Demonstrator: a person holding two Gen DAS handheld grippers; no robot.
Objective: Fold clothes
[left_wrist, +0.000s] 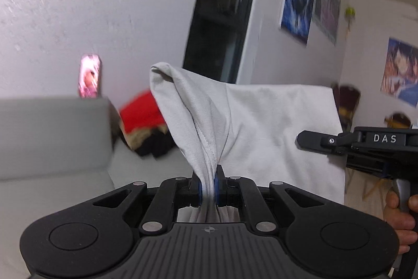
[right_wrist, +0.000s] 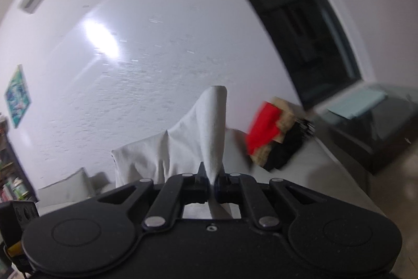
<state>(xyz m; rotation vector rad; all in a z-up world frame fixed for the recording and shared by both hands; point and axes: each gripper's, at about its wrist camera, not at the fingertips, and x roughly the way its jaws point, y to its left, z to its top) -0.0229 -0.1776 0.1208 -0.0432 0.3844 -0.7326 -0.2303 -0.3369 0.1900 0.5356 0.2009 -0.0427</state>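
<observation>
white wall (right_wrist: 162, 69) fills the background of both views, blurred by motion; dark window (left_wrist: 222, 12) cut off at the top edge. posters (left_wrist: 297, 7) on the wall to the right, contents smeared and unreadable.

pale grey sofa (left_wrist: 52, 127), only partly in frame in either view.

pile of clothes (right_wrist: 271, 132) on the sofa seat: red piece uppermost, tan and black beneath, outlines too blurred to separate further.

light grey garment (left_wrist: 274, 132), held up in the air in front of the sofa, gripped at two points. long axis runs roughly upright from each grip. a bunched fold rises to a peak above the left grip; a flat panel spreads rightward toward the other tool. lower part hidden behind the gripper bodies; garment type cannot be told.

left gripper (left_wrist: 208, 186): fingers pressed onto a gathered bunch of the garment, blue pads (left_wrist: 200, 187) visible either side.

right gripper (right_wrist: 213, 186): fingers pinching a narrow fold of the garment, which stands up to a blunt tip. its fingertips are hidden behind the cloth in the left view.
</observation>
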